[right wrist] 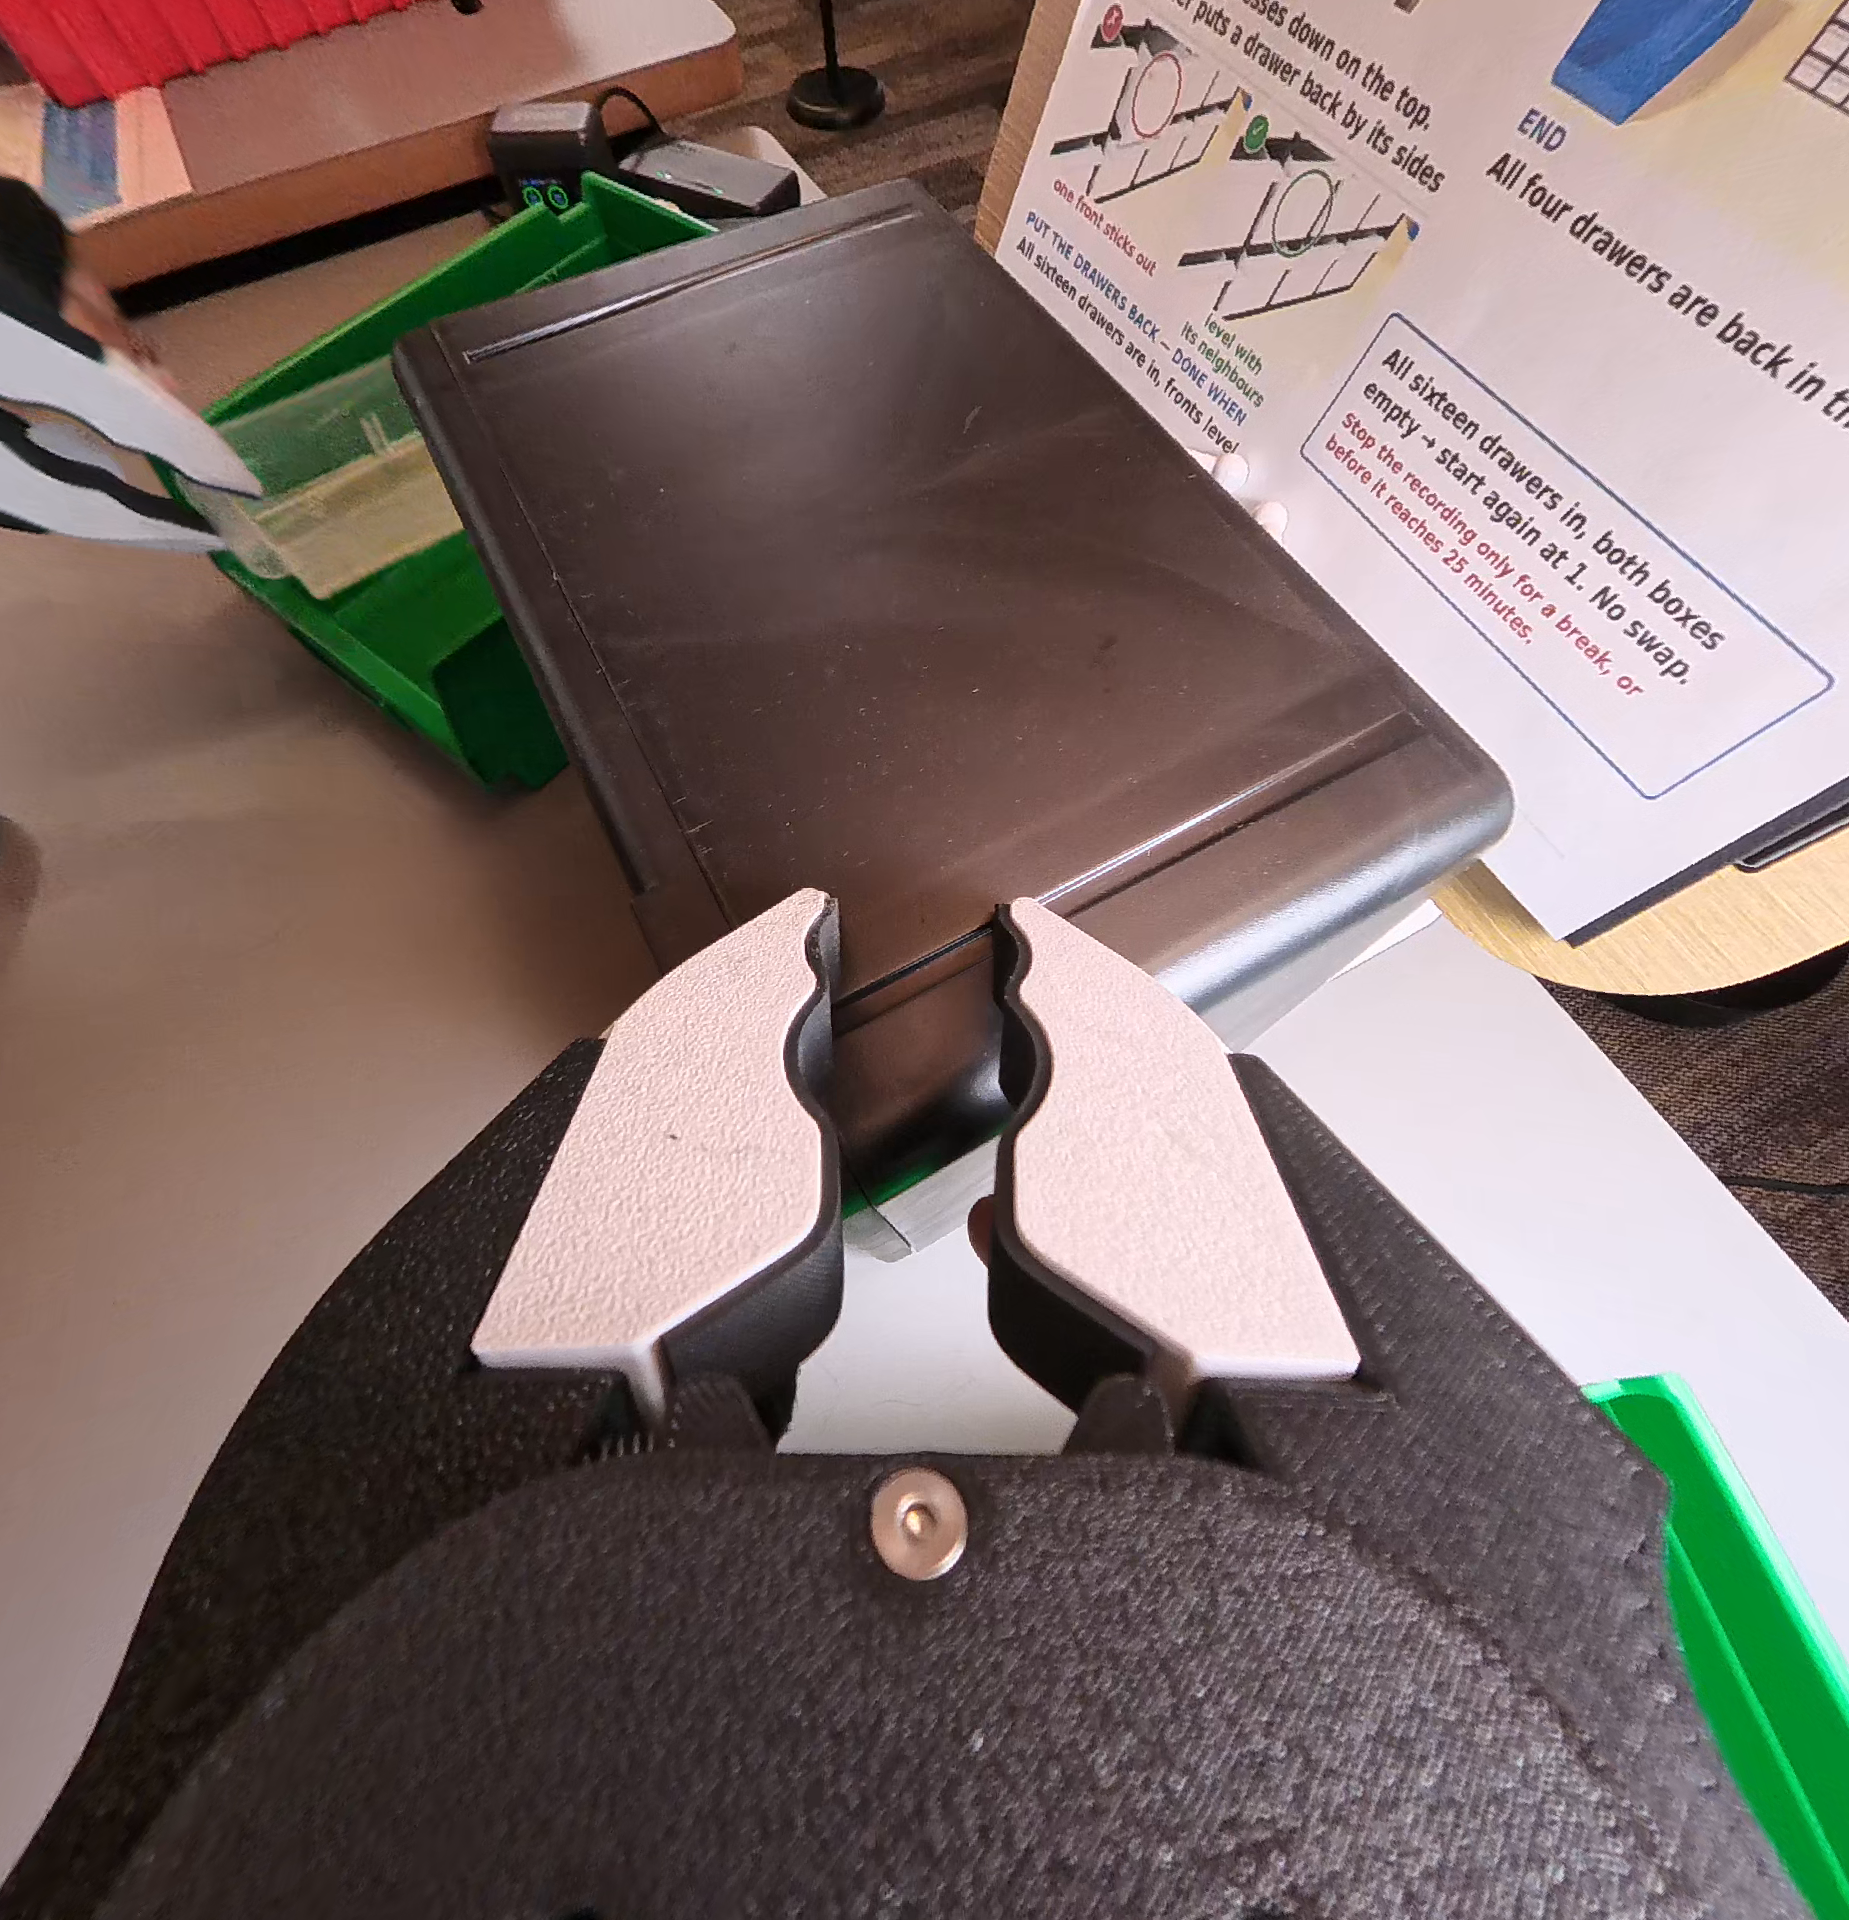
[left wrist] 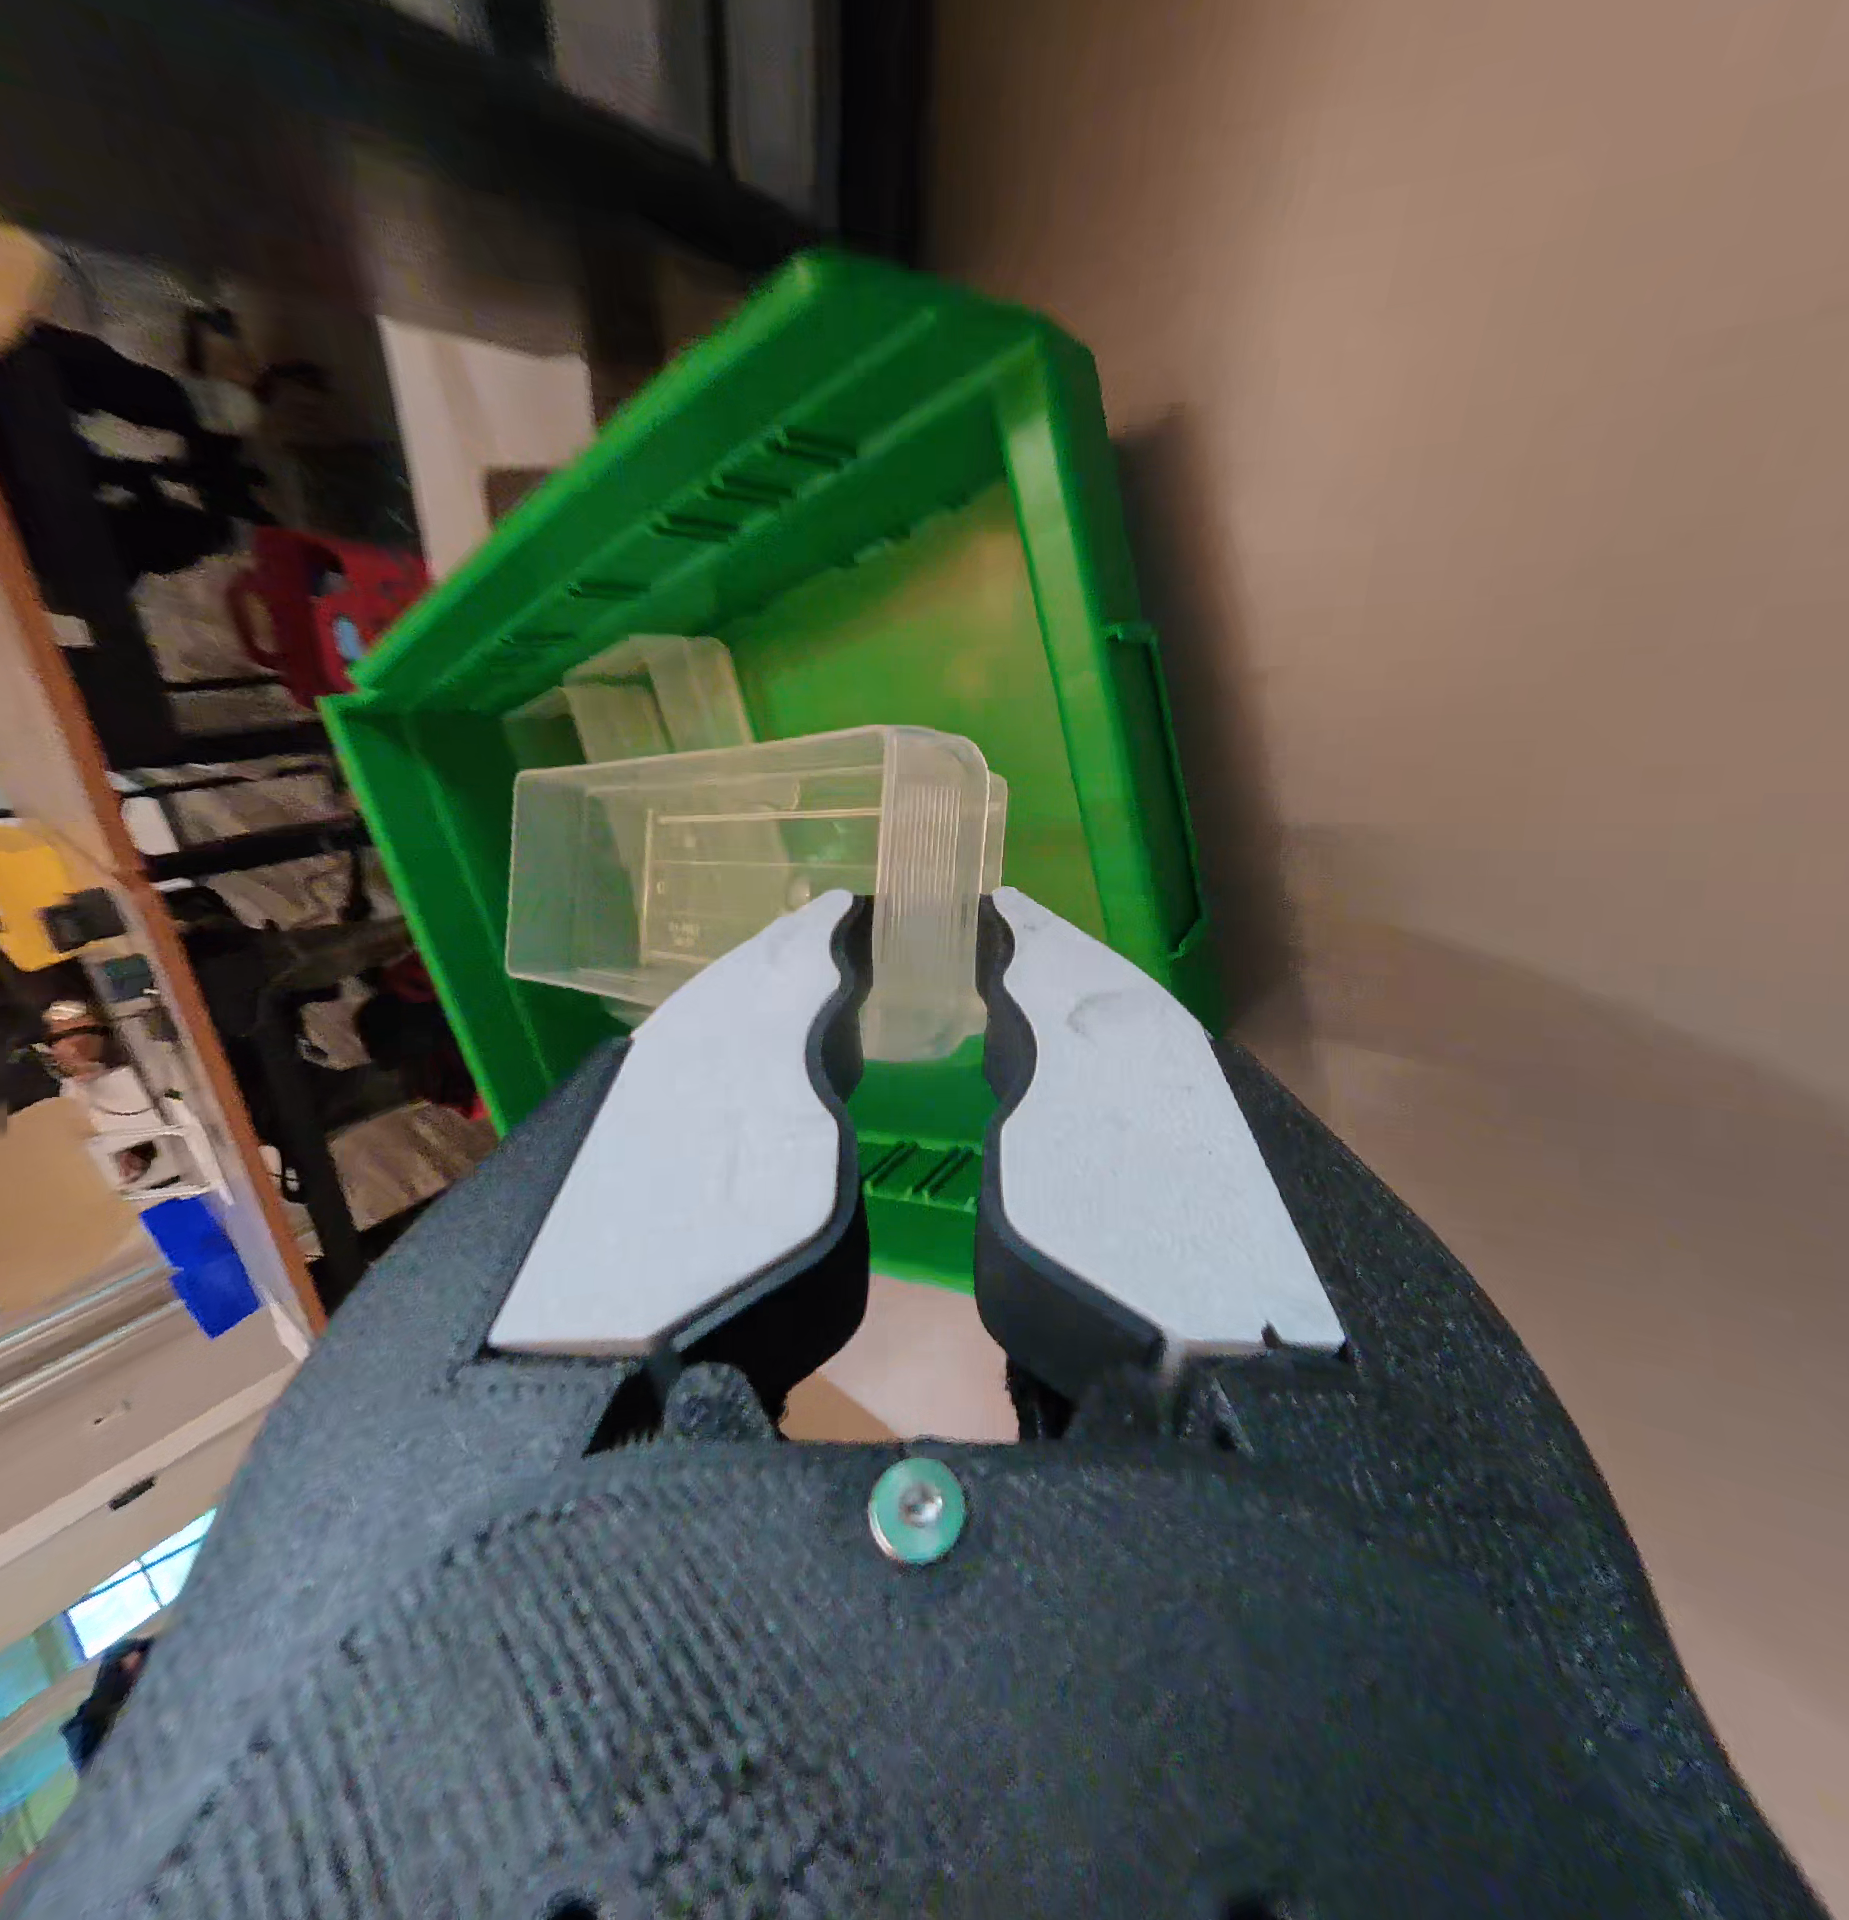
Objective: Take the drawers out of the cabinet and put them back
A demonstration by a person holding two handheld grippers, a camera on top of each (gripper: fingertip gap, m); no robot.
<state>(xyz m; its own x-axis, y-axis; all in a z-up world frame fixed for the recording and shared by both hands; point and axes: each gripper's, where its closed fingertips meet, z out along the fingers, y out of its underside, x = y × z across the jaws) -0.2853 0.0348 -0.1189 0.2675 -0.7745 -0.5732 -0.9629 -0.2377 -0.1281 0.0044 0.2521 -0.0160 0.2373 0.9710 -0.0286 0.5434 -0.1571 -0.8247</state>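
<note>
My left gripper (left wrist: 925, 914) is shut on the ribbed front handle of a clear plastic drawer (left wrist: 691, 862) and holds it over a green bin (left wrist: 1065, 582). A second clear drawer (left wrist: 650, 686) lies in that bin. In the right wrist view the dark cabinet (right wrist: 899, 540) lies flat on the table, seen from its top face. My right gripper (right wrist: 915, 914) is open and empty, with its fingertips at the cabinet's near edge. The left gripper (right wrist: 236, 516) with its drawer (right wrist: 338, 488) shows at the left, over the green bin (right wrist: 400, 644).
A printed instruction sheet (right wrist: 1522, 364) stands on a board right of the cabinet. Another green bin (right wrist: 1751, 1621) sits at the near right. Black chargers (right wrist: 546, 145) lie behind the left bin. The pale table (right wrist: 224, 935) extends to the left.
</note>
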